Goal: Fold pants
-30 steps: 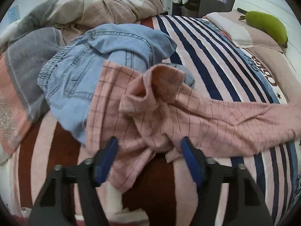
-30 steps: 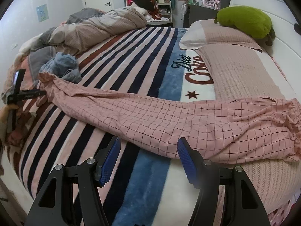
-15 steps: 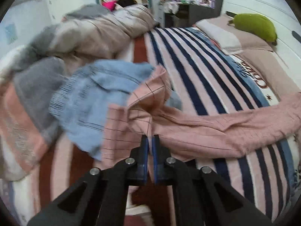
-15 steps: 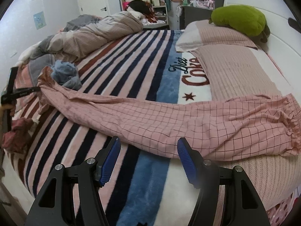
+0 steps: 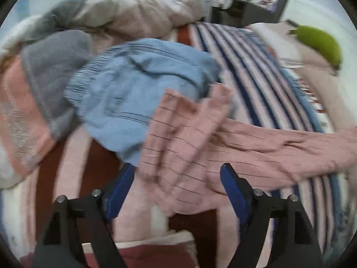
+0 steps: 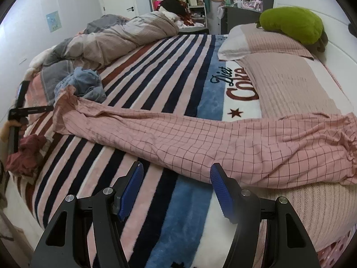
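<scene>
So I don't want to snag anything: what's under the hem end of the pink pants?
The pink pants hem end lies partly over blue jeans and the striped blanket. Whatever else sits beneath that overlap is covered.

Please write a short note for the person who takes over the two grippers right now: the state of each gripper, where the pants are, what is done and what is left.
Left gripper: jaws opening, pink checked pants hem end below them, not gripped.
Right gripper: jaws open, empty, at the near edge of the pants.
Pants lie stretched across the striped blanket, one end against the blue jeans.
Done: pants laid out. Left: every fold.
</scene>
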{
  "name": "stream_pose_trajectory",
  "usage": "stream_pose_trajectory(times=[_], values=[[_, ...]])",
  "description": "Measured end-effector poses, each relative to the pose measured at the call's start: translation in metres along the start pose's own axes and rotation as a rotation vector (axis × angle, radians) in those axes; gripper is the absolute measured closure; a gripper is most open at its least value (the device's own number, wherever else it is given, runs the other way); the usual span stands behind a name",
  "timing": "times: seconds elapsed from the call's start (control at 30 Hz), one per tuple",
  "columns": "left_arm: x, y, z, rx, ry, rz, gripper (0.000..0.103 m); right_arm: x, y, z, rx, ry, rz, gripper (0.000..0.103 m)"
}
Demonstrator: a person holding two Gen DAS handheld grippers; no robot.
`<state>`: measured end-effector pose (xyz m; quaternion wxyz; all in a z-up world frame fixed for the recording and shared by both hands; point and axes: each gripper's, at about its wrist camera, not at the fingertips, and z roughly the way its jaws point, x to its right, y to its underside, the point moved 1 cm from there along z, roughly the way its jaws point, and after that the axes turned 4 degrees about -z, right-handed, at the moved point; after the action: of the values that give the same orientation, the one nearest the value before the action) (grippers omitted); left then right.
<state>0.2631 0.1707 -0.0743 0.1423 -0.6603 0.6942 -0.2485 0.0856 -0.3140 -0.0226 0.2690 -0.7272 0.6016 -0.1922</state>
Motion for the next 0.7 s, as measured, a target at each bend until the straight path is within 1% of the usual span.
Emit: stream_pose_trajectory(times=[0.03, 0.07, 0.1, 0.2, 0.23, 0.27, 0.37, 0.4, 0.43, 0.47, 0.5, 0.53, 0.57, 0.6, 0.63, 0.7], values=[[0.0, 0.002, 0.003, -0.02, 0.035, 0.003, 0.013, 0.001, 0.001, 0.001, -0.002, 0.0, 0.003, 0.045], [0.0, 0.004, 0.008, -0.036, 0.038, 0.005, 0.013, 0.001, 0.001, 0.003, -0.005, 0.0, 0.004, 0.045], [0.0, 0.006, 0.016, -0.061, 0.01, 0.009, 0.013, 0.001, 0.001, 0.004, -0.006, -0.001, 0.005, 0.045], [-0.002, 0.009, 0.036, -0.089, -0.053, 0.015, 0.013, 0.001, 0.001, 0.011, -0.013, -0.004, 0.009, 0.045], [-0.005, 0.009, 0.043, -0.097, -0.079, 0.004, 0.013, 0.0, 0.001, 0.013, -0.019, -0.004, 0.008, 0.045], [-0.009, 0.009, 0.05, -0.107, -0.087, -0.017, 0.013, 0.0, 0.002, 0.015, -0.025, -0.002, 0.005, 0.045], [-0.018, 0.008, 0.064, -0.154, -0.007, -0.087, 0.013, -0.001, 0.001, 0.021, -0.046, 0.007, -0.002, 0.045], [-0.019, 0.008, 0.068, -0.167, 0.006, -0.103, 0.013, -0.001, 0.001, 0.022, -0.047, 0.01, -0.003, 0.045], [-0.021, 0.007, 0.072, -0.175, 0.018, -0.115, 0.023, -0.001, 0.0, 0.021, -0.046, 0.013, -0.005, 0.045], [-0.021, 0.007, 0.072, -0.174, 0.032, -0.12, 0.037, -0.001, 0.0, 0.021, -0.043, 0.015, -0.005, 0.045], [-0.021, 0.007, 0.073, -0.172, 0.052, -0.122, 0.069, -0.001, 0.0, 0.019, -0.037, 0.017, -0.005, 0.045], [-0.019, 0.007, 0.071, -0.171, 0.066, -0.119, 0.086, -0.002, -0.001, 0.018, -0.035, 0.017, -0.004, 0.045], [-0.016, 0.008, 0.067, -0.16, 0.076, -0.108, 0.088, -0.002, -0.001, 0.017, -0.032, 0.014, -0.002, 0.045], [-0.012, 0.008, 0.061, -0.142, 0.072, -0.086, 0.094, -0.003, 0.0, 0.016, -0.031, 0.012, -0.002, 0.045], [-0.009, 0.008, 0.055, -0.127, 0.062, -0.069, 0.094, -0.004, 0.0, 0.016, -0.03, 0.01, -0.004, 0.045], [-0.013, 0.007, 0.041, -0.109, 0.059, -0.083, 0.095, -0.006, 0.0, 0.014, -0.028, 0.012, -0.009, 0.045]])
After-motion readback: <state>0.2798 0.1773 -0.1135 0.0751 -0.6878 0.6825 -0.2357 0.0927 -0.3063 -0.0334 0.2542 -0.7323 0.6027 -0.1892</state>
